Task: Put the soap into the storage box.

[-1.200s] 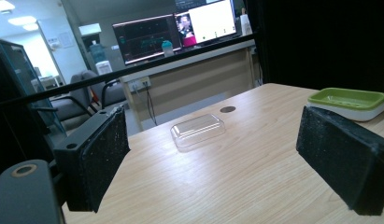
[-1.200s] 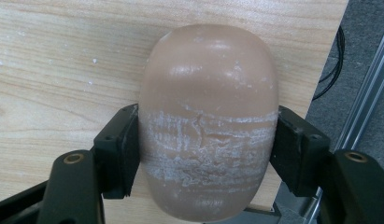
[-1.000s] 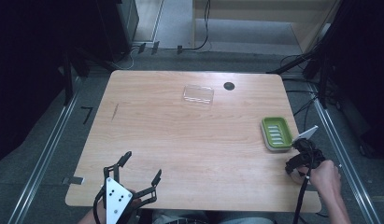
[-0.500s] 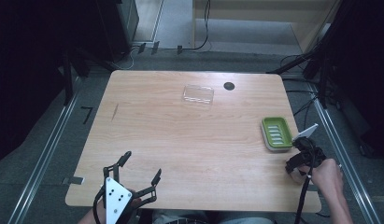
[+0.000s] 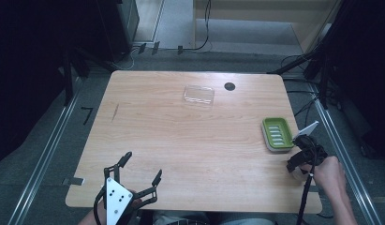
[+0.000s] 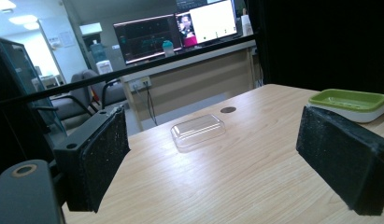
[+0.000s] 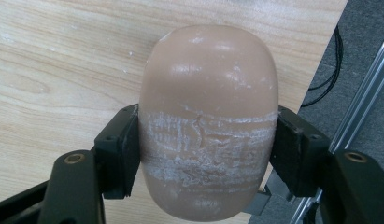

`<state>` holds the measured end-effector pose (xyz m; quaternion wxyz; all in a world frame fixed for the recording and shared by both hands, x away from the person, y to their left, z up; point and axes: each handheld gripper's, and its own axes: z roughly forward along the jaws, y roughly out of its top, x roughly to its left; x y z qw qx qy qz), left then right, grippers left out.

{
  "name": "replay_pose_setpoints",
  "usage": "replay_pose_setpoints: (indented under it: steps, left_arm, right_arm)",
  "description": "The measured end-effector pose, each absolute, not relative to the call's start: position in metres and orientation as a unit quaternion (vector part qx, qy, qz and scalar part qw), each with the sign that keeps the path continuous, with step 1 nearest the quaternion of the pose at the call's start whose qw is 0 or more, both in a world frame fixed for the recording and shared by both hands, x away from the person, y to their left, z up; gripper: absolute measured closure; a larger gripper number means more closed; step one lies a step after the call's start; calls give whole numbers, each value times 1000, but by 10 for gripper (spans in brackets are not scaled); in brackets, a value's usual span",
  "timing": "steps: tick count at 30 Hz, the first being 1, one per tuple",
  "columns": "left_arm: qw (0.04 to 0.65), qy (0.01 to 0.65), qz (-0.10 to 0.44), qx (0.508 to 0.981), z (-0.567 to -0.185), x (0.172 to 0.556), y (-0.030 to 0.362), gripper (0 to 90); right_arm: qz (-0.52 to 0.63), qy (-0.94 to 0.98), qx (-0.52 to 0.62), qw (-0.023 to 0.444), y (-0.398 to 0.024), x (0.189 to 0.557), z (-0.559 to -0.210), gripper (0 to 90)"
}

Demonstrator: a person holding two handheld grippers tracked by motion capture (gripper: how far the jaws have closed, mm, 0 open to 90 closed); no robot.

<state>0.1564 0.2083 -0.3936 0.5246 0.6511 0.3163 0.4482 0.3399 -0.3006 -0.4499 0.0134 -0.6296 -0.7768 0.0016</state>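
A tan oval bar of soap (image 7: 208, 93), scuffed white across its middle, sits between the black jaws of my right gripper (image 7: 206, 154), which is shut on its two sides. The soap hangs over the wooden table's right edge. In the high view my right gripper (image 5: 302, 159) is at the table's right edge, just in front of a green soap dish (image 5: 277, 133) on a white base. My left gripper (image 5: 143, 165) stands open near the front left corner with nothing between its pads (image 6: 101, 158). The green soap dish (image 6: 348, 99) lies ahead of it on the right.
A clear plastic lid (image 5: 198, 94) lies at the far middle of the table (image 5: 181, 136), beside a small black round hole (image 5: 229, 86). Metal rails run along the floor on both sides. Cables trail on the floor behind the table.
My right gripper with the soap has edged slightly away from the front edge, toward the green dish. The left gripper has stayed where it was.
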Motion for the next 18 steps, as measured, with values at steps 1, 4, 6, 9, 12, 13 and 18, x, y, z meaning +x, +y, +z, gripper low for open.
replay_pose_setpoints:
  steps: [1,4,6,9,12,13,18]
  left_arm:
    - [525,316,448,651,-394,156,208,99]
    - [524,317,448,651,-394,157,208,99]
    - [525,317,447,651,-394,157,208,99]
    - [525,317,447,651,-394,157,208,99]
    - [526,317,446,651,-394,157,208,99]
    - [526,315,446,652,-394,157,208,99]
    - [526,316,446,652,-394,158,208,99]
  right_arm:
    - [2,-777,-630,13,-300,340,-449,335]
    - [0,-780,-626,12,-300,342,-445,335]
    - [1,-779,-627,13,-299,342,-444,336]
    - [-1,-780,-625,14,-297,344,-441,336]
    - [2,-782,-623,16,-296,345,-440,335]
    - [-1,-783,-622,17,-296,346,-439,335]
    - [-1,-785,-619,17,-293,349,-437,335]
